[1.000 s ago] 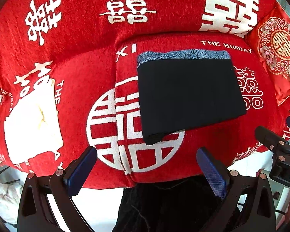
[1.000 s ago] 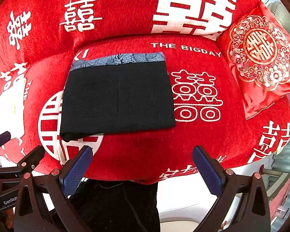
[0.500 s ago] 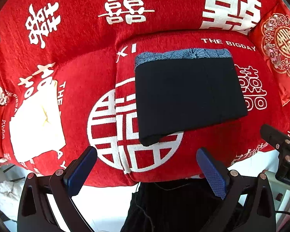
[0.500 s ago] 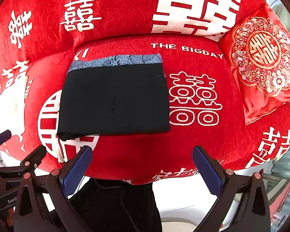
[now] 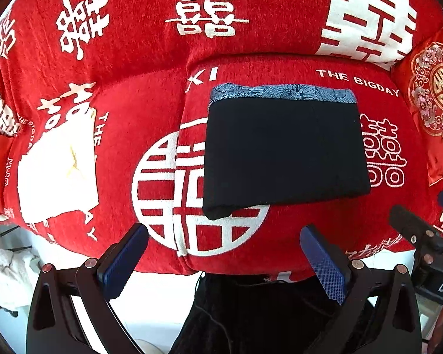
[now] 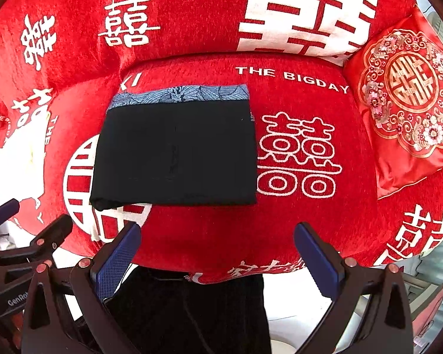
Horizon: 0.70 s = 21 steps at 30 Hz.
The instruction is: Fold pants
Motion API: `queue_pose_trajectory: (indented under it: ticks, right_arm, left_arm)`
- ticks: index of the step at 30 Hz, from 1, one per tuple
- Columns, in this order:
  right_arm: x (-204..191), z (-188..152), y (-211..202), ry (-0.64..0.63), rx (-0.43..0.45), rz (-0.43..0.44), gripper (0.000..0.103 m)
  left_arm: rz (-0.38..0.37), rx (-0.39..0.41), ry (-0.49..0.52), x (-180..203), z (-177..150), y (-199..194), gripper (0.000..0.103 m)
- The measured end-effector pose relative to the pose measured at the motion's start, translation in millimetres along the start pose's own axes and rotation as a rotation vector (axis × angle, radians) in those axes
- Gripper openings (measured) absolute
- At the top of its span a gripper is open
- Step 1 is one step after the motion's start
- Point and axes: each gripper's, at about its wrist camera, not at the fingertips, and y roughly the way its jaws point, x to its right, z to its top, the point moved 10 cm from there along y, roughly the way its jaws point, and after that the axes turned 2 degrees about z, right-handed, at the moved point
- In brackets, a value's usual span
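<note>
Black pants (image 5: 283, 153) lie folded into a compact rectangle on the red sofa (image 5: 280, 242), on its seat cushion, with a blue-grey patterned band (image 5: 280, 92) showing along the far edge. The near edge is a thick rolled fold, and its left corner bulges slightly past the rest.

Both tools hang off the front of the seat, clear of the cloth. The left gripper (image 5: 224, 261) has its 2 blue pads spread wide with nothing between them; the right gripper (image 6: 217, 255) is likewise spread and empty. Each is near the pants but not touching them.

My judgement is that the folding is done, or all but done, and the step in hand is a check and a tidy. To do it well, look along the 4 edges: the right side seems square, the layers stacked flush. The near left corner is the one doubtful spot; it may be a loose layer poking out, though the dark cloth hides the detail. If it needs correcting, a light nudge with 1 pad toward the centre should do, pressing down rather than pinching, so the stack does not drag on the nubby cover.

A white cloth (image 5: 56, 174) lies well apart to the left, and a red cushion (image 6: 407, 100) sits at the right.
</note>
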Motion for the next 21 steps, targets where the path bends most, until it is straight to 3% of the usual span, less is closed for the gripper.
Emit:
queue_pose_trajectory:
  ticks: [21]
  right_arm:
    - [3.3, 1.2, 0.0, -0.025, 0.003, 0.021, 0.103]
  left_arm:
    - [0.030, -0.010, -0.009, 4.1, -8.1, -2.9, 0.103]
